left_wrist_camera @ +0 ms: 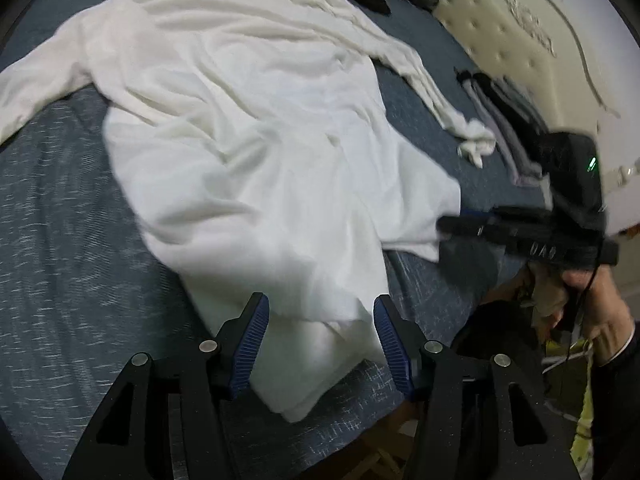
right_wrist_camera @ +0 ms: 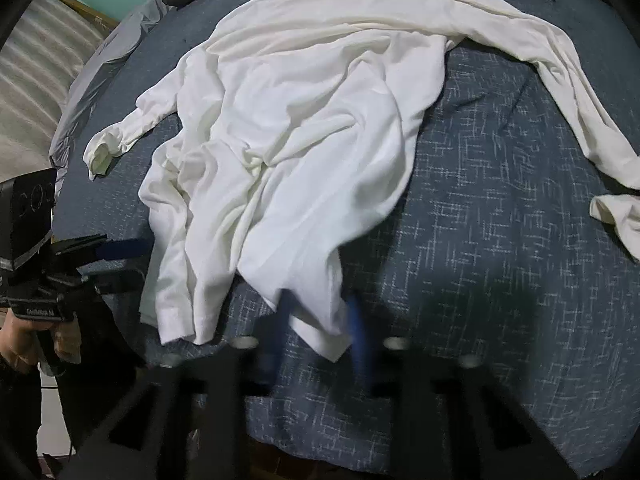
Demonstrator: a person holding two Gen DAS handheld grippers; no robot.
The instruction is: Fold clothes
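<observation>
Since the white shirt (left_wrist_camera: pixel 248 128) lies rumpled, both hem corners want pinching; left gripper (left_wrist_camera: pixel 320 340) gapes around one, right gripper (right_wrist_camera: pixel 320 336) blurs, jaws unreadable.

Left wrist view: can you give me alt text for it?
A crumpled white long-sleeved shirt lies spread on a blue-grey woven bedspread, its hem corner between the open blue-padded left gripper. At right, a hand holds the black right gripper at the shirt's other hem corner.

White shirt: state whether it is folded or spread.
Spread, not folded: the white shirt lies rumpled on the blue bedcover, both sleeves flung outward.
</observation>
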